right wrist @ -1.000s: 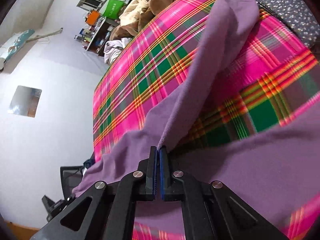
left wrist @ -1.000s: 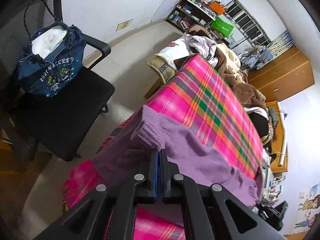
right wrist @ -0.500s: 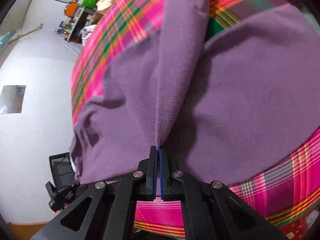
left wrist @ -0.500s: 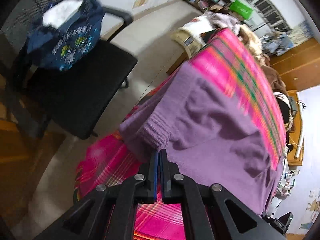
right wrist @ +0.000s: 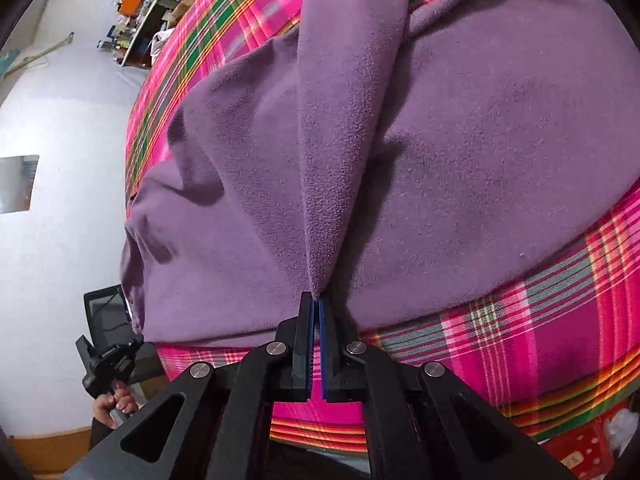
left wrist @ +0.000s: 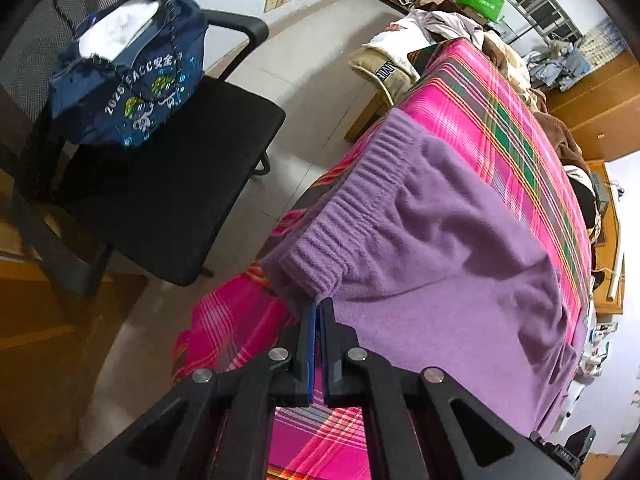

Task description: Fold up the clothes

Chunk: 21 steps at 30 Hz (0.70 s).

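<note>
The left hand-held gripper point(left wrist: 317, 308) points steeply down with its blue-lined jaws pressed together on the edge of the purple sweater point(left wrist: 432, 248), pinching it right beside the ribbed cuff point(left wrist: 352, 204) that runs up and away from the fingertips. The sweater spreads ahead and to the right of that gripper over the pink plaid cloth point(left wrist: 492, 120) covering the counter, and some of the cloth hangs down just below and left of the jaws. Off to the left of the gripper, well apart from the counter, stands a black office chair point(left wrist: 168, 184) with a dark blue bag point(left wrist: 128, 80) sitting on its seat. Far ahead, past the end of the counter, lie heaped clothes point(left wrist: 432, 28). The right hand-held gripper point(right wrist: 317, 304) is likewise closed tight, nipping a raised fold of the purple sweater point(right wrist: 344, 120) that rises as a narrow ridge straight ahead of its tips; the rest of the garment lies flat on either side of that ridge. The plaid cloth point(right wrist: 560, 300) shows below and to the right of this gripper. Low at its left, a hand point(right wrist: 114, 404) grips the handle of the other tool beside the sweater's edge.
</note>
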{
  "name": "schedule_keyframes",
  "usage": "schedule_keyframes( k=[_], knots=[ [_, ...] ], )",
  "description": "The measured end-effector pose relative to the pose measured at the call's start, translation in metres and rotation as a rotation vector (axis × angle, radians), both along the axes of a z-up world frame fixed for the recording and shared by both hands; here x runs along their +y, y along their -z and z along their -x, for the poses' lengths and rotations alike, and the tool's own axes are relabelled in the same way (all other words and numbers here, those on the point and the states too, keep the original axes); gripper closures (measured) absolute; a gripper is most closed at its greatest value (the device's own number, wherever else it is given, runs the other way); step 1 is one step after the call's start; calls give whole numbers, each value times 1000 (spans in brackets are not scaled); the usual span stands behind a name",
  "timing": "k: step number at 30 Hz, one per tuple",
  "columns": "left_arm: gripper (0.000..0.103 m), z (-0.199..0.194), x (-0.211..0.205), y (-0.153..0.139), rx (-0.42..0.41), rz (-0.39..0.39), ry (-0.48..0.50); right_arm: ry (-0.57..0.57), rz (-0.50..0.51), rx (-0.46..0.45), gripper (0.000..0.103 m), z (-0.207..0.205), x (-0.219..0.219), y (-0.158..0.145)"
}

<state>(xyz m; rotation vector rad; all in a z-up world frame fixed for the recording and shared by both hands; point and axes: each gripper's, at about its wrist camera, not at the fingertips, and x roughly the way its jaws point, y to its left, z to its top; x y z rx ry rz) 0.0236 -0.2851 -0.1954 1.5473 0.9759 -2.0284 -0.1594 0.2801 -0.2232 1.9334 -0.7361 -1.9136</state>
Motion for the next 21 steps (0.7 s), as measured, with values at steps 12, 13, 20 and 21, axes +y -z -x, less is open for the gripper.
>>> schedule_keyframes(
  k=[12,13,20,21],
  knots=[
    [95,-9,-12,9,-6,-85,30,-55,-111,11,94,-3,4,-16],
    [95,-11,-14,8,-11,-92,36,-63,-122,26,94,-3,5,-21],
    [95,0,-29,-19,4,-36,88,-165,-130,159,90,18,-49,-55],
    [95,10,-30,-23,17,-28,106,-192,-114,183,83,23,-70,-58]
  ],
)
